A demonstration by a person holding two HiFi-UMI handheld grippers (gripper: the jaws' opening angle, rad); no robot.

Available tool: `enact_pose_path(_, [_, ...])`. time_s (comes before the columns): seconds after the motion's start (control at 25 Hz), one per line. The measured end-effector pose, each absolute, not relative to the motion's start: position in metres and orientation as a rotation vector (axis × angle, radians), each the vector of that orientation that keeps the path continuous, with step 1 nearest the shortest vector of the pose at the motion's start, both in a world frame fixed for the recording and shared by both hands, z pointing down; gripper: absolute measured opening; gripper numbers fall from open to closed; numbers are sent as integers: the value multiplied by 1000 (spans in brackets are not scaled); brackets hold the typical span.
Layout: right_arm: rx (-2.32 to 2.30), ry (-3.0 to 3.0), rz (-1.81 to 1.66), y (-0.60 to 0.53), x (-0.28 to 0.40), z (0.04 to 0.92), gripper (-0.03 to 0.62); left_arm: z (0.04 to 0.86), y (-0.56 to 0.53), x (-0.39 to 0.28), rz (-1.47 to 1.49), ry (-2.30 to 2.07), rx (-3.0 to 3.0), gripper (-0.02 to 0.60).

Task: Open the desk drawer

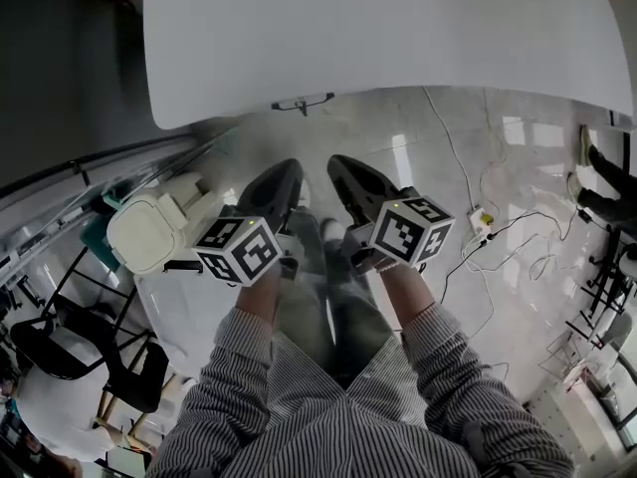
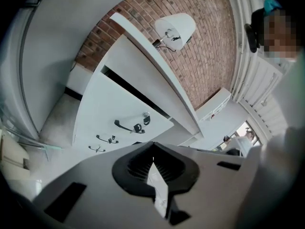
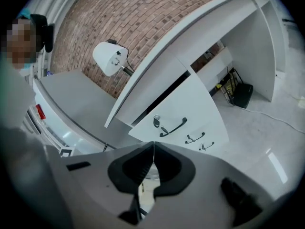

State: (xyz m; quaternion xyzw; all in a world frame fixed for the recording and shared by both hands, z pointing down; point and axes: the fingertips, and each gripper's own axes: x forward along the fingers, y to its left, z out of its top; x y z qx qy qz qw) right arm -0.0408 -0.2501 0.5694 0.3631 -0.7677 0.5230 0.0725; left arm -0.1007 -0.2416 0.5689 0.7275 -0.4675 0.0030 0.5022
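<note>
The white drawer unit (image 2: pixel 114 104) stands under the white desk (image 1: pixel 398 28); its drawer fronts sit flush. In the left gripper view the top drawer carries a black handle (image 2: pixel 125 126) beside a key lock (image 2: pixel 146 119), with two smaller handles below. The right gripper view shows the same top handle (image 3: pixel 174 127) and lock (image 3: pixel 156 122). My left gripper (image 2: pixel 153 147) is shut with nothing between its jaws, and so is my right gripper (image 3: pixel 153 144). Both are held side by side in front of the person, left gripper (image 1: pixel 284 179) and right gripper (image 1: pixel 343 172), well short of the drawers.
A white lamp (image 2: pixel 175 30) stands on the desk against a brick wall. A white seat (image 1: pixel 149 232) and a black chair (image 1: pixel 80 352) are at my left. Cables and a power strip (image 1: pixel 481 222) lie on the floor at right. A black box (image 3: pixel 242 94) sits under the desk.
</note>
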Motion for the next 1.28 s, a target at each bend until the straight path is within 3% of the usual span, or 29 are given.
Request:
enact_pose_path(0.44, [1221, -2269, 1957, -283, -41, 605, 18, 601, -270, -120, -264, -1096, 1544, 14])
enact_pose_path(0.96, [1324, -2185, 2243, -313, -35, 649, 21, 640, -295, -124, -339, -1093, 1416, 15])
enact_pose_path(1.0, [1321, -2187, 2259, -314, -34, 650, 26, 642, -296, -124, -346, -1093, 1407, 17])
enact_pose_path(1.08, [1283, -2198, 2302, -317, -38, 650, 101, 642, -299, -124, -380, -1082, 1384, 18])
enact_pose_path(1.16, [1250, -2205, 2330, -319, -44, 649, 112, 642, -302, -125, -426, -1057, 1356, 50])
enact_pose_path(1.2, [1248, -2205, 2332, -320, -46, 650, 114, 642, -303, -124, -440, -1045, 1347, 102])
enact_pose_path(1.28, [1259, -2201, 2338, -324, -47, 653, 115, 645, -306, -123, -448, -1036, 1339, 123])
